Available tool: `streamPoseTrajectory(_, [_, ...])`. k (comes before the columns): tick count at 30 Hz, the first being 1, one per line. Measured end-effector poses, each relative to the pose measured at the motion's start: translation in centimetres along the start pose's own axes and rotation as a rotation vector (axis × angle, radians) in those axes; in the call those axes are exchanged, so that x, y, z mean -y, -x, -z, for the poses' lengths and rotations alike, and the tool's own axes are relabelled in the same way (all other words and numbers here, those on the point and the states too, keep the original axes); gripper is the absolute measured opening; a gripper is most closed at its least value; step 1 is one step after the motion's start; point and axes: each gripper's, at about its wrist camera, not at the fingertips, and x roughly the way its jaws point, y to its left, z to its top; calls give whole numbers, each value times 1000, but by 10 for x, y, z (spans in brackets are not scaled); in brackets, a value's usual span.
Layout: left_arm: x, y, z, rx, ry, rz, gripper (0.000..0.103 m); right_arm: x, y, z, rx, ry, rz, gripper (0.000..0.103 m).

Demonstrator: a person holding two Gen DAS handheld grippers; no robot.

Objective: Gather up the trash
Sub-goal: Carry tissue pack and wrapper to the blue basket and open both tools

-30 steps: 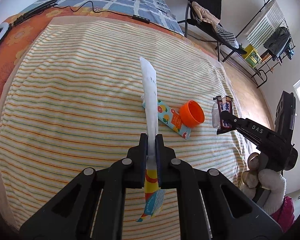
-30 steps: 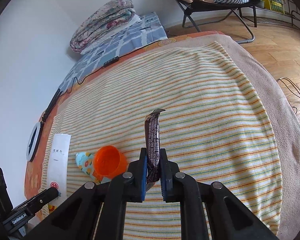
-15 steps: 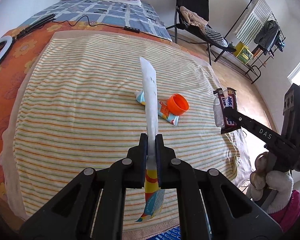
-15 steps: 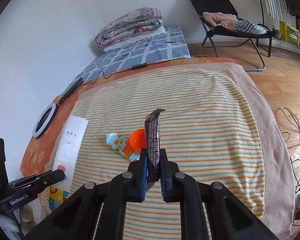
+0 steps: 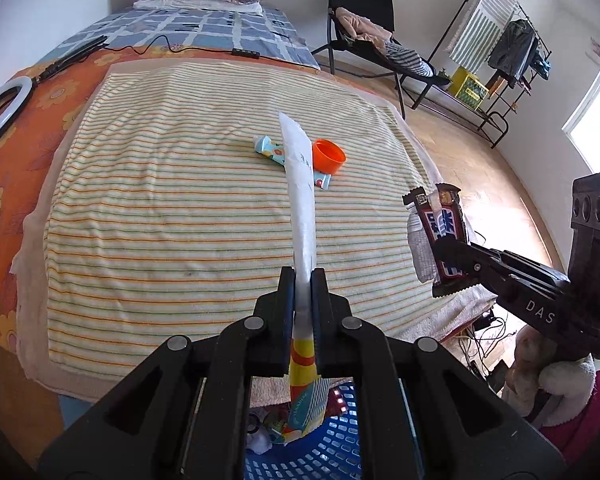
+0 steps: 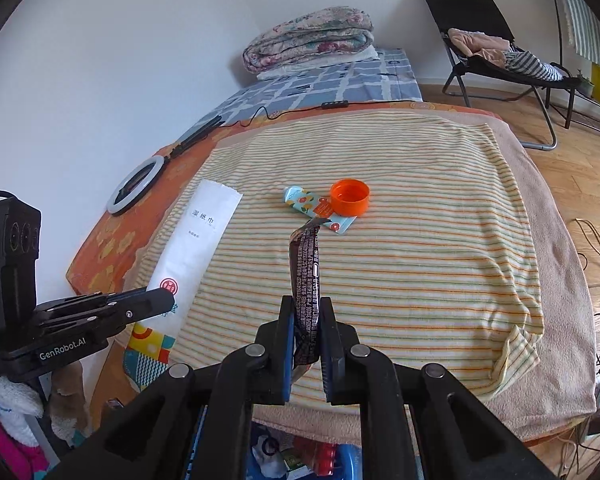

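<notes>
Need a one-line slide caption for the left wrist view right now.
Left gripper holds white wet-wipe packet over blue basket; right gripper holds candy wrapper.

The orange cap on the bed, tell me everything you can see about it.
The orange cap is a small round lid, plastic by its look, lying open side up on the striped blanket so its hollow inside shows. It sits near the middle of the bed, against the far end of a light blue fruit-print wrapper, seemingly overlapping its edge. Neither gripper touches it; both hold other trash nearer the camera.
</notes>
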Motion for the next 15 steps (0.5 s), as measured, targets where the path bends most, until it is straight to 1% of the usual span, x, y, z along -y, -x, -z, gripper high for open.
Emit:
streamPoseTrajectory(4, [7, 17, 24, 21, -20, 1, 6, -9, 15, 24, -6, 28, -16, 9])
streamPoseTrajectory(8, [9, 29, 48, 31, -15, 6, 6, -17, 23, 50, -36, 46, -31, 9])
streamPoseTrajectory(15, [16, 33, 92, 8, -38, -8, 6, -32, 28, 94, -92, 91, -55, 9])
